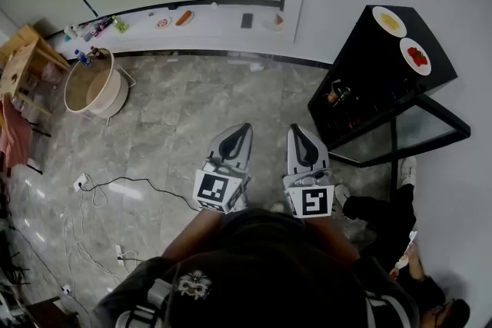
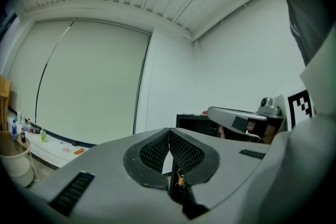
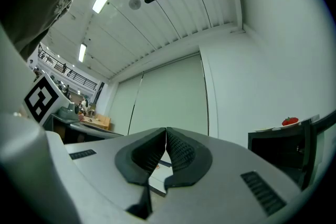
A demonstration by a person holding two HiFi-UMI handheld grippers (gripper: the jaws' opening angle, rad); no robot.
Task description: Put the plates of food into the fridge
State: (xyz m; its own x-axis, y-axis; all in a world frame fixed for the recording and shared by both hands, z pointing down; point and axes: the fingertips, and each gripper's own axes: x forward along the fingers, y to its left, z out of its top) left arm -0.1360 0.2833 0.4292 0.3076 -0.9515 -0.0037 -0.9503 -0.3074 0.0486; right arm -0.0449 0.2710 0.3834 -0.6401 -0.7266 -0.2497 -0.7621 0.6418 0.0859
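Observation:
Two plates stand on top of the black fridge (image 1: 367,81) at the right: one with yellow food (image 1: 389,21), one with red food (image 1: 416,55). The fridge's glass door (image 1: 419,133) hangs open toward me. My left gripper (image 1: 243,130) and right gripper (image 1: 299,131) are side by side in front of my chest, well short of the fridge, both shut with nothing in them. In the left gripper view the jaws (image 2: 169,131) meet, with the fridge (image 2: 190,120) beyond. In the right gripper view the shut jaws (image 3: 166,131) point past the fridge (image 3: 283,148), and the red food (image 3: 290,121) shows on top.
A white ledge (image 1: 215,25) along the far wall carries more small plates (image 1: 184,18), bottles and a dark object. A round tub (image 1: 92,87) and a wooden chair (image 1: 23,57) stand at the left. Cables (image 1: 100,192) trail on the tiled floor. Another person (image 1: 388,223) crouches at the lower right.

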